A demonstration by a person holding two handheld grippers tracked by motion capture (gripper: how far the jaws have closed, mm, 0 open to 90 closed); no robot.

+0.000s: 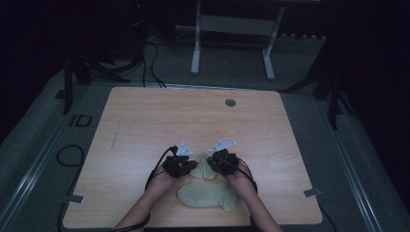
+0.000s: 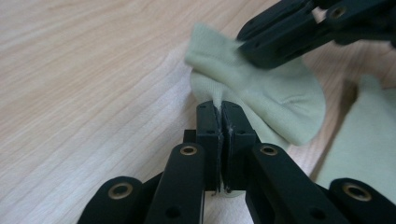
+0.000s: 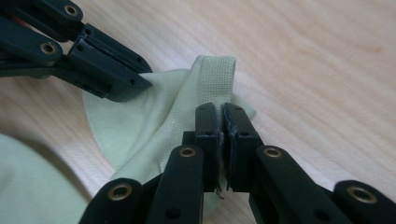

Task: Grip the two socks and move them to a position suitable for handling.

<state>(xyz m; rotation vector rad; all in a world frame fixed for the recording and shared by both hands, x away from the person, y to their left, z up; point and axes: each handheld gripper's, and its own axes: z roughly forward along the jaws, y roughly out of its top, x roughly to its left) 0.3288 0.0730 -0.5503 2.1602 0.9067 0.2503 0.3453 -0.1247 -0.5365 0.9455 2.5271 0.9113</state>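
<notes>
A dim room surrounds a pale wooden surface (image 1: 145,125) with rounded corners; grey carpet runs along its sides, cables lie on the floor at the far left, and the white legs of a frame (image 1: 232,46) stand beyond the far edge. A small round grommet (image 1: 230,102) sits in the surface near its far side.

At the near middle lies a pale green sock (image 1: 208,195), its lower part flat on the wood close to the person's edge and its upper end gathered up between the two tools.

The left tool (image 1: 189,164), held in the person's left hand (image 1: 162,181), points inward at the sock's raised end. In the left gripper view its jaws stand together, clamped on a thin edge of the green fabric (image 2: 261,93), which runs out of the slit between the pads; the other tool reaches in at the top right of that view and bites the same cloth.

The right tool (image 1: 212,163), in the right hand (image 1: 239,180), meets the sock from the opposite side, just beside the left one. In the right gripper view its jaws are likewise pressed together on the sock's ribbed cuff band (image 3: 215,77), which stands up above the pads.
</notes>
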